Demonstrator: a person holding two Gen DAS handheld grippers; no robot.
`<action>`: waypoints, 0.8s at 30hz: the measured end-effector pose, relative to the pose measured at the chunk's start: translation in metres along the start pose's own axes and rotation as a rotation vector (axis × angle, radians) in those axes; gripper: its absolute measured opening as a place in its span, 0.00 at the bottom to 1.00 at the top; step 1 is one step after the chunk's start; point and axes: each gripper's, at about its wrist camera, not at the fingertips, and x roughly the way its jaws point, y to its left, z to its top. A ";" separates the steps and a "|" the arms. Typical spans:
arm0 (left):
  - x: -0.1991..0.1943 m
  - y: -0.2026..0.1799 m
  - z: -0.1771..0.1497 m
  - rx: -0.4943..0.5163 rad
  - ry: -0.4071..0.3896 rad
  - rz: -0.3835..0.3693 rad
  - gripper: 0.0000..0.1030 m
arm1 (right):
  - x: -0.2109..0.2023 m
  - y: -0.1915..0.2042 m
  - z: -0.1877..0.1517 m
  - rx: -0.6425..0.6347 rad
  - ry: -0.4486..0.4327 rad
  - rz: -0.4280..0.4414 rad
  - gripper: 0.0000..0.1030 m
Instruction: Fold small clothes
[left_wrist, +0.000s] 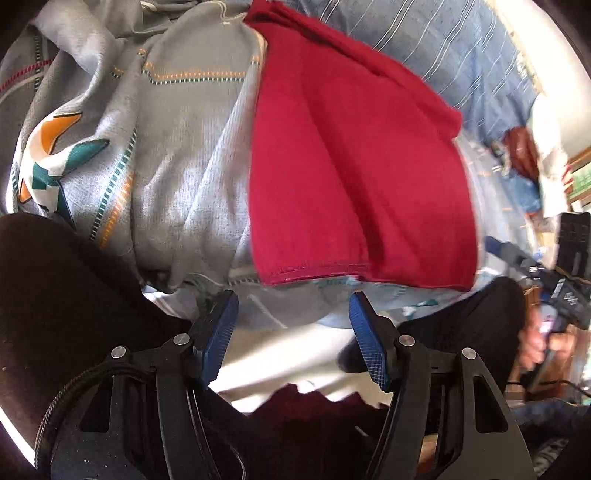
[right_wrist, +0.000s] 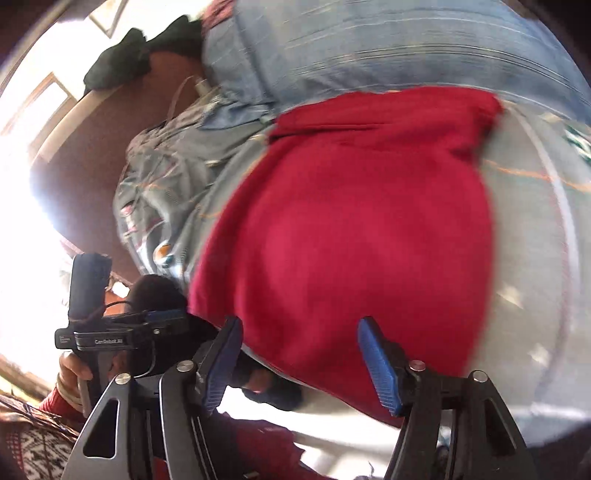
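A folded red garment (left_wrist: 354, 170) lies on a grey patterned cloth (left_wrist: 177, 155) that covers the work surface. My left gripper (left_wrist: 293, 306) is open and empty, just short of the red garment's stitched hem. In the right wrist view the red garment (right_wrist: 362, 229) fills the middle. My right gripper (right_wrist: 299, 332) is open and empty, its fingertips at the garment's near edge. The left gripper (right_wrist: 110, 336) and the hand holding it show at the left of that view. The right gripper's body (left_wrist: 561, 291) shows at the right edge of the left wrist view.
A blue striped cloth (left_wrist: 443, 44) lies beyond the red garment and also shows in the right wrist view (right_wrist: 369, 48). A dark garment (right_wrist: 122, 59) sits on a brown surface at the far left. Dark clothing (left_wrist: 55, 295) lies near the left gripper. Clutter stands at the right (left_wrist: 524, 162).
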 end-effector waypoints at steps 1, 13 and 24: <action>0.003 -0.003 0.000 0.014 -0.003 0.046 0.61 | -0.005 -0.009 -0.005 0.029 -0.006 -0.019 0.62; 0.012 -0.022 0.017 0.072 -0.093 0.159 0.53 | -0.037 -0.058 -0.027 0.161 -0.055 -0.100 0.62; -0.034 -0.022 0.036 0.165 -0.231 0.185 0.10 | -0.028 -0.075 -0.051 0.215 0.024 -0.111 0.59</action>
